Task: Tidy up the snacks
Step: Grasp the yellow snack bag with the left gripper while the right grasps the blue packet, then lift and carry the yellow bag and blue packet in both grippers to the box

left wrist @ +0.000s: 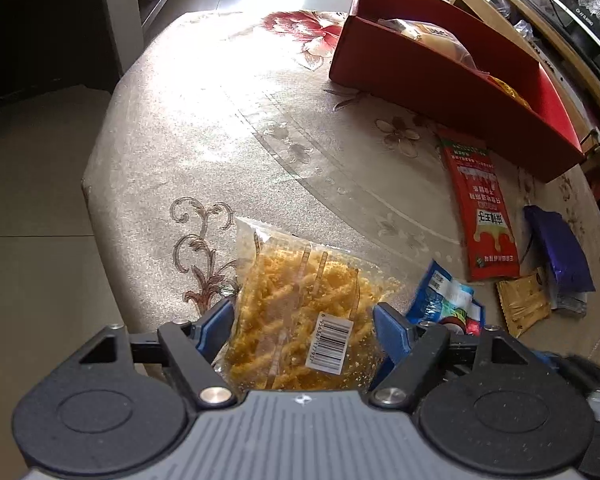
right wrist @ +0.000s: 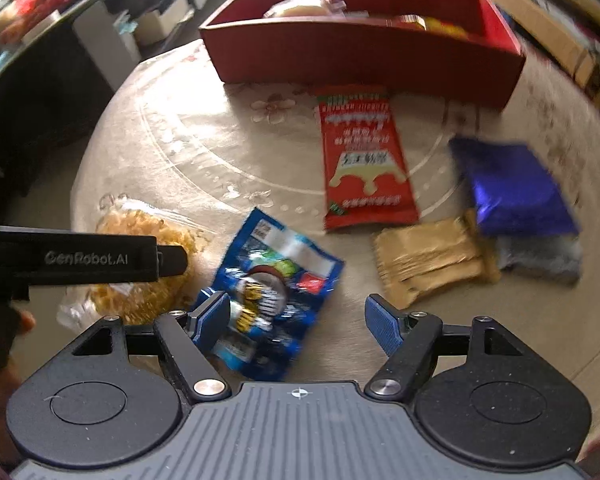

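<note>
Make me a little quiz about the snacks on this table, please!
1. Which colour is the box that already holds some snacks? A green, B red, C white.
2. True or false: the purple packet lies inside the box.
3. Fill the gap: the clear bag between the fingers of the left gripper is full of ____ twisty snacks.

Key: 1 B. 2 false, it lies on the table, outside the box. 3 yellow.
</note>
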Demonstrator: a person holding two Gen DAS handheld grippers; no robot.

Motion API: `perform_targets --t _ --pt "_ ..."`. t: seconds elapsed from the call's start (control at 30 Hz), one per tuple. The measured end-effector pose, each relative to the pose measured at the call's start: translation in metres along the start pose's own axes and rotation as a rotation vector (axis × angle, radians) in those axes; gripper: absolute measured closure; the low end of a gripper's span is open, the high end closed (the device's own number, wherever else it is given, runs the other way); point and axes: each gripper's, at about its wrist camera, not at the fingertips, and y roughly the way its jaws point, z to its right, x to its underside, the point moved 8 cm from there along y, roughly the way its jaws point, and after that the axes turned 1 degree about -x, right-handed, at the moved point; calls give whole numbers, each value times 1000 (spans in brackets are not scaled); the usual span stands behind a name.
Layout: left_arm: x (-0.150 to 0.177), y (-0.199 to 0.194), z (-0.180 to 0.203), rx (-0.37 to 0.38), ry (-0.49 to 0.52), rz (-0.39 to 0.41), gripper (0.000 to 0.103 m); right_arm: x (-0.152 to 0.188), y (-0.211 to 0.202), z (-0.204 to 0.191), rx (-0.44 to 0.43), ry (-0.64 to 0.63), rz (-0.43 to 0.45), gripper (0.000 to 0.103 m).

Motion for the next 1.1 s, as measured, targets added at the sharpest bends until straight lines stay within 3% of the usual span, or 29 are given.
perform_targets --t 0.2,0.33,0.5,0.6,0.73,0.8,0.93,1.1 --pt "-2 1 -6 34 -32 -9 25 -8 17 -21 55 1 42 17" --pt "-1 1 -2 24 -4 -9 25 -8 21 -26 124 -129 46 22" --pt "4 -1 2 25 31 -14 24 7 9 -3 108 -173 0 25" --pt "8 1 6 21 68 -20 19 16 0 19 117 -167 -20 27" --pt "16 7 21 -45 168 -7 12 19 -2 32 109 -129 -13 27" --pt "20 9 25 -91 203 3 13 19 -2 29 105 -149 0 27" --pt "24 3 28 -116 195 22 32 20 -7 26 71 -156 11 27" --pt "29 -1 25 -112 146 12 33 18 -13 28 67 -171 30 27"
